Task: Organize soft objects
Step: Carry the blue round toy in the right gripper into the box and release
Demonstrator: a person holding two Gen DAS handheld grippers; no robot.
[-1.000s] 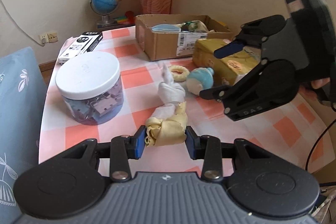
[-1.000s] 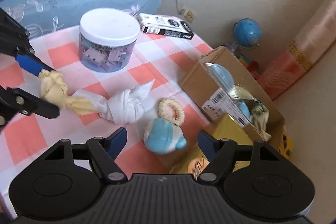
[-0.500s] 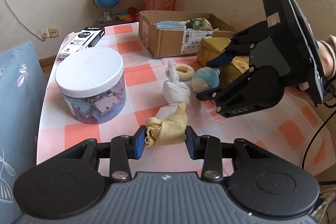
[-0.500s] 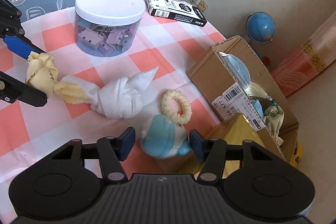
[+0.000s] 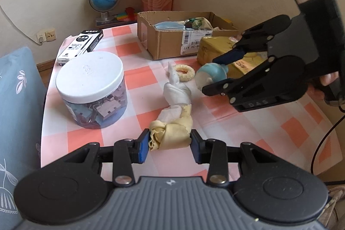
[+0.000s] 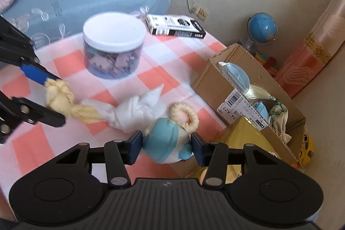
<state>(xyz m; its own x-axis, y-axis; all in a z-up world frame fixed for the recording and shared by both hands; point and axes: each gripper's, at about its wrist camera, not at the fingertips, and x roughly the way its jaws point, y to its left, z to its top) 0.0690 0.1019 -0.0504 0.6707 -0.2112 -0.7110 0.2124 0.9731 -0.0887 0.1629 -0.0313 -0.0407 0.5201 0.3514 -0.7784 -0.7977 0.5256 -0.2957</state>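
My left gripper (image 5: 170, 144) is shut on the yellow end of a knotted yellow-and-white cloth (image 5: 175, 109), which lies stretched on the checked tablecloth and shows in the right wrist view too (image 6: 120, 110). My right gripper (image 6: 166, 147) is shut on a blue-and-white soft toy (image 6: 167, 141), seen between its fingers in the left wrist view (image 5: 210, 75). A cream scrunchie (image 6: 185, 114) lies beside the toy. An open cardboard box (image 5: 185, 40) holds several soft items.
A clear jar with a white lid (image 5: 91, 87) stands left of the cloth. A black-and-white carton (image 5: 80, 45) lies behind it. A yellow package (image 5: 228, 53) sits beside the cardboard box. A globe (image 5: 104, 0) stands by the wall. Blue bedding (image 6: 64, 3) lies beyond the table.
My right gripper has moved down over the blue-and-white toy and closed on it. My left gripper has kept its hold on the yellow cloth end.
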